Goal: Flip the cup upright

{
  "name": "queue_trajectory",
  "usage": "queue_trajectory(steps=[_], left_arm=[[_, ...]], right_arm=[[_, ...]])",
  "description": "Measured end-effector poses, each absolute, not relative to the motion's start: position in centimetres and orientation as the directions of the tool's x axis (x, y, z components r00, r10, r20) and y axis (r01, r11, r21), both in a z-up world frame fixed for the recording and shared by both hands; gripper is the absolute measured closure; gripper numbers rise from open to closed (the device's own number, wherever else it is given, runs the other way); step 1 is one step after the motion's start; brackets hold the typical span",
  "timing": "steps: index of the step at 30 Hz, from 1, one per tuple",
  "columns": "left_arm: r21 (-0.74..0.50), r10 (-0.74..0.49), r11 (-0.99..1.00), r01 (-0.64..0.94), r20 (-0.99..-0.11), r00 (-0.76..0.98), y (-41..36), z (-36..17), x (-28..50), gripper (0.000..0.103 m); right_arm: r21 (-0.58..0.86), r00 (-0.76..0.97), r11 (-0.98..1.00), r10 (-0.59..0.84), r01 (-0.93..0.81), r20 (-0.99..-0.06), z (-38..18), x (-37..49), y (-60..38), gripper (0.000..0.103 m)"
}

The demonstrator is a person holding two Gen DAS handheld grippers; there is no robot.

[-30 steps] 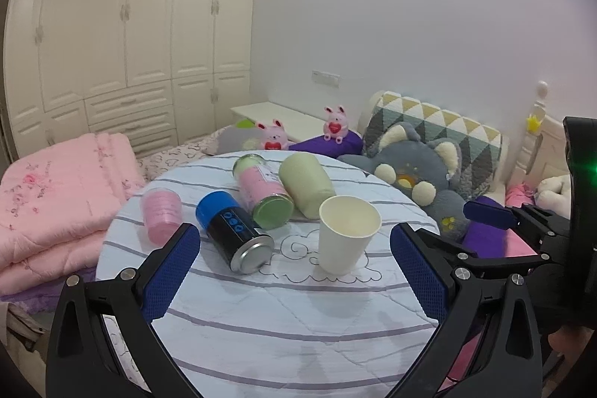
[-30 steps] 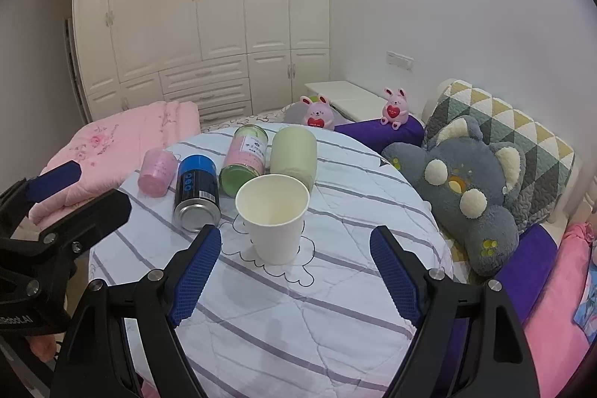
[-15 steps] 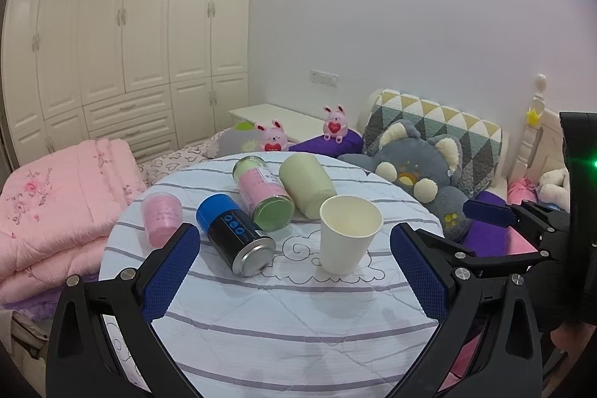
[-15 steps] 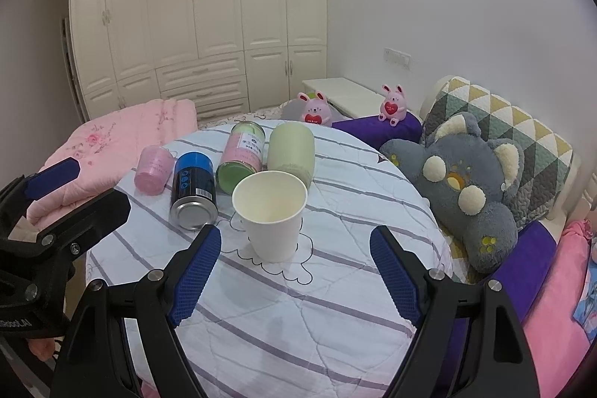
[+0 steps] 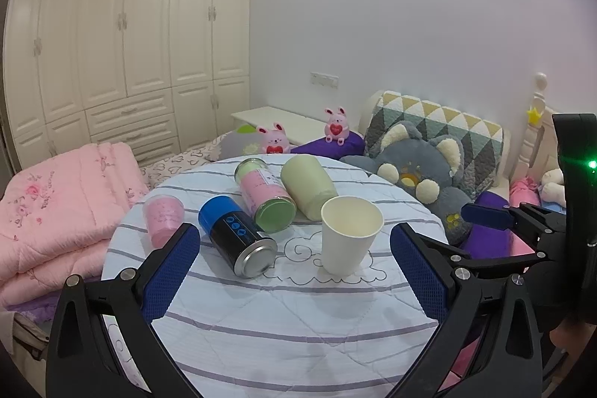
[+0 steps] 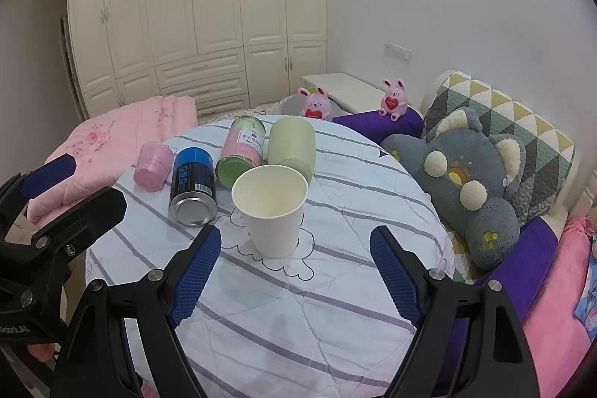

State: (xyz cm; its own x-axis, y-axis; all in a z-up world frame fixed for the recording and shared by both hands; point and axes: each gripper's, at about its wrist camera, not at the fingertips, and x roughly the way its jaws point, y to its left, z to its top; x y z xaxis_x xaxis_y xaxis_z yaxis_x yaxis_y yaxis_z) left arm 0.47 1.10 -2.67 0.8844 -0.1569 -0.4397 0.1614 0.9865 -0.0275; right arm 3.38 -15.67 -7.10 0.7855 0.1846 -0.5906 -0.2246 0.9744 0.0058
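Change: both views sit slightly higher and farther back than a second ago; the things on the desk (image 5: 283, 323) have not moved.
Left gripper (image 5: 294, 267): fingers spread wide, holding nothing, low over the near desk edge.
Right gripper (image 6: 294, 271): fingers wide apart, empty, aimed at the cup.
Pink cup (image 6: 153, 166): far left, near the desk edge.
Blue can (image 6: 193, 187): lying, beside the pink cup.
Pink can (image 6: 241, 150): lying, next right.
Green bottle (image 6: 291, 146): lying behind the cup.
Cup (image 6: 272, 209): upright, mouth up, mid-desk; bare cloth in front and to its right.
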Motion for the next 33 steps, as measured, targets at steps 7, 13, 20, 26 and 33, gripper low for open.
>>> queue_trajectory(steps=[7, 13, 20, 26, 33], left_arm=[[-0.027, -0.157, 0.986, 0.162, -0.44, 0.884, 1.2, -2.7, 0.4, 0.0], [-0.027, -0.156, 0.987, 0.161, -0.439, 0.885, 1.1, -2.7, 0.5, 0.0], [-0.027, -0.158, 0.986, 0.162, -0.44, 0.884, 1.1, -2.7, 0.5, 0.0], [-0.029, -0.159, 0.986, 0.163, -0.443, 0.882, 1.2, -2.8, 0.4, 0.0], [-0.031, -0.157, 0.987, 0.161, -0.458, 0.875, 1.6, -3.1, 0.8, 0.0]], right_arm=[[0.007, 0.779, 0.973, 0.187, -0.229, -0.598, -7.3, 3.4, -15.5, 0.02], [0.01, 0.776, 0.973, 0.19, -0.231, -0.602, -7.4, 3.5, -15.4, 0.02], [0.012, 0.77, 0.973, 0.191, -0.231, -0.609, -7.6, 3.7, -15.4, 0.02], [0.015, 0.763, 0.973, 0.19, -0.231, -0.618, -7.8, 4.0, -15.4, 0.02], [0.017, 0.753, 0.973, 0.188, -0.229, -0.63, -8.1, 4.3, -15.5, 0.02]])
